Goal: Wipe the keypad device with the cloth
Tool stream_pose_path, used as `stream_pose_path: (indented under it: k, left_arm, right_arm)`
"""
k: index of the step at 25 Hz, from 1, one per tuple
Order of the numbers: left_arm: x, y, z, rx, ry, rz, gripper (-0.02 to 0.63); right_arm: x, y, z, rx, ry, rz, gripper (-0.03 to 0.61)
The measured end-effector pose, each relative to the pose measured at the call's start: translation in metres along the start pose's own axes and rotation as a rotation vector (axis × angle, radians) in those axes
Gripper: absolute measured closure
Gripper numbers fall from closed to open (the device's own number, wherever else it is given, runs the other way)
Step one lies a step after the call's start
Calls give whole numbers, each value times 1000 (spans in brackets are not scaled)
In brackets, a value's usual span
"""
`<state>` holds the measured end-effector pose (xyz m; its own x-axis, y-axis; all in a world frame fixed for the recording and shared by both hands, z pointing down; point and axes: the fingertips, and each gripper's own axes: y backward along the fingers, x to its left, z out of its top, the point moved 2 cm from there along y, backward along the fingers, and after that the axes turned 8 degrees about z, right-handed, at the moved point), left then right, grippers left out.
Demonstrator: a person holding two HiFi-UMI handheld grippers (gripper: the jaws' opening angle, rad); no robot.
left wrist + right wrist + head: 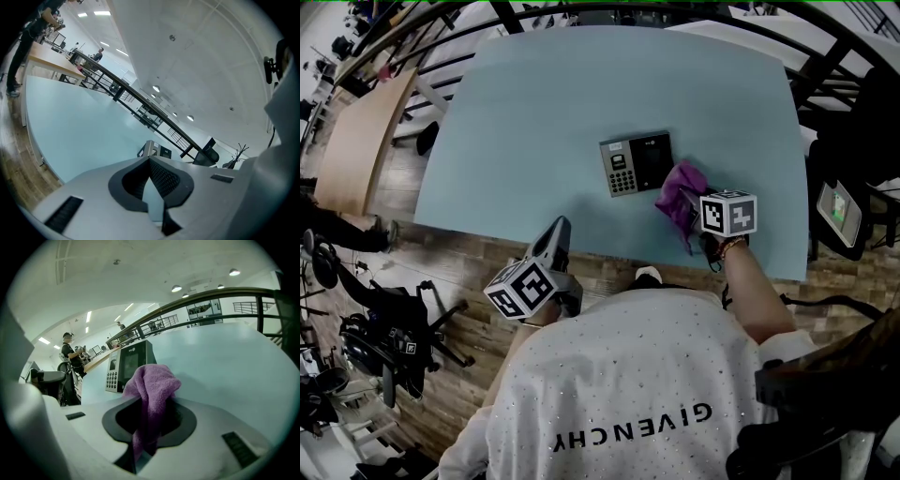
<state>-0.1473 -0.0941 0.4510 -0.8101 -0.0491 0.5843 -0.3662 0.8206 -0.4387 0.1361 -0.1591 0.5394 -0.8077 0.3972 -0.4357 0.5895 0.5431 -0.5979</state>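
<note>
Your left gripper (558, 230) sits nearest, clenched on nothing, well short of the keypad device (636, 162). Your right gripper (692, 208) pinches the purple cloth (678, 190) just beside the device's right edge. The cloth is soft and floppy, and the device probably slides easily, so press lightly.

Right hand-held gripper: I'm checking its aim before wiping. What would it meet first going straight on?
Probably the keypad device, lying on the table just beyond the purple cloth clamped in its jaws; the exact gap is unclear.
</note>
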Motion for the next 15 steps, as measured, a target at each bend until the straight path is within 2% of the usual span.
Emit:
stream_pose_path:
  k: [11,15]
  left_arm:
    - [7,4,12,-17,4,-14,609]
    - [8,8,17,-22,1,-28,609]
  right_arm:
    - [-12,12,2,-28,-85,-101,508]
    - [-8,23,13,-125,-146,-121,511]
